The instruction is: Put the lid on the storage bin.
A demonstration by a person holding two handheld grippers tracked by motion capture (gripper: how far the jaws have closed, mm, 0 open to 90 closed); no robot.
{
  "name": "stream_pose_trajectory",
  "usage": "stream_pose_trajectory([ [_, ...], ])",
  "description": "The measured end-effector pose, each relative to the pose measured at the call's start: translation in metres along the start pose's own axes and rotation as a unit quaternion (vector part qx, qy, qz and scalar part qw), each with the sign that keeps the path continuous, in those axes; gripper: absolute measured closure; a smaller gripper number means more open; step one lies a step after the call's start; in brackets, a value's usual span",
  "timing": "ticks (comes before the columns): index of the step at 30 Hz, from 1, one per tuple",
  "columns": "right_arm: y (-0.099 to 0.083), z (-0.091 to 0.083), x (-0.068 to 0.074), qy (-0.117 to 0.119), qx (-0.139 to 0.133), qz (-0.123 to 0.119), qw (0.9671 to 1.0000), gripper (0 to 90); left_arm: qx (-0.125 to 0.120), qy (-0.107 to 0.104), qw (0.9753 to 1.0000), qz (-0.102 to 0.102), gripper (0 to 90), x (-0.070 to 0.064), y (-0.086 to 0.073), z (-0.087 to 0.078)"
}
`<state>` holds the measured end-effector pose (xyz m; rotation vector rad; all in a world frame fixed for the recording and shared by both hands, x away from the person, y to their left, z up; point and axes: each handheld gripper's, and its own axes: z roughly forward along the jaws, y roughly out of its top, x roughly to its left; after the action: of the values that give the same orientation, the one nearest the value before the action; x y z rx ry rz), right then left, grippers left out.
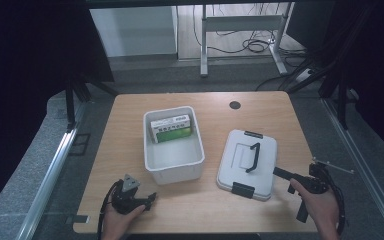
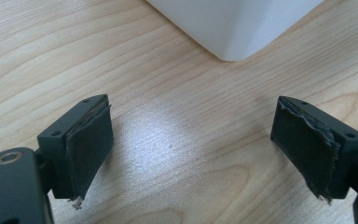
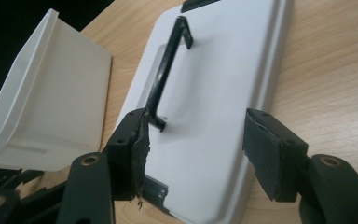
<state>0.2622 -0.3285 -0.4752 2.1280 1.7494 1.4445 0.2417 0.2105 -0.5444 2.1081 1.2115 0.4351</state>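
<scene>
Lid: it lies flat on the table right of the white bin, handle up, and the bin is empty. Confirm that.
Not quite: the bin is not empty. The high view shows a green and white box standing inside it against the far wall. The rest holds: the lid lies flat on the table right of the bin, its black handle up.

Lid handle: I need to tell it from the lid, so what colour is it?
Black handle on a white lid, clearest in the right gripper view.
</scene>
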Motion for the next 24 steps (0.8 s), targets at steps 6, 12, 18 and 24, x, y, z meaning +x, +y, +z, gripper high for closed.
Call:
stream_pose_trajectory([
  [6, -0.001, -0.001, 0.011, 0.002, 0.0, -0.013, 0.9999, 41.1, 0.001, 0.002, 1.0, -0.001, 12.7, 0.0, 0.0, 0.0],
  [12, 0.006, 0.002, 0.017, 0.008, 0.001, -0.024, 0.9997, 41.1, 0.001, 0.007, 1.0, -0.007, 12.7, 0.001, 0.001, 0.001],
  [18, 0.016, 0.004, 0.023, 0.014, 0.0, -0.034, 0.9993, 41.1, 0.001, 0.01, 0.9999, -0.008, 12.6, 0.002, 0.001, 0.001],
  [24, 0.021, 0.005, 0.033, 0.02, 0.005, -0.045, 0.9988, 41.1, 0.001, 0.015, 0.9998, -0.013, 12.7, 0.002, 0.0, 0.0],
])
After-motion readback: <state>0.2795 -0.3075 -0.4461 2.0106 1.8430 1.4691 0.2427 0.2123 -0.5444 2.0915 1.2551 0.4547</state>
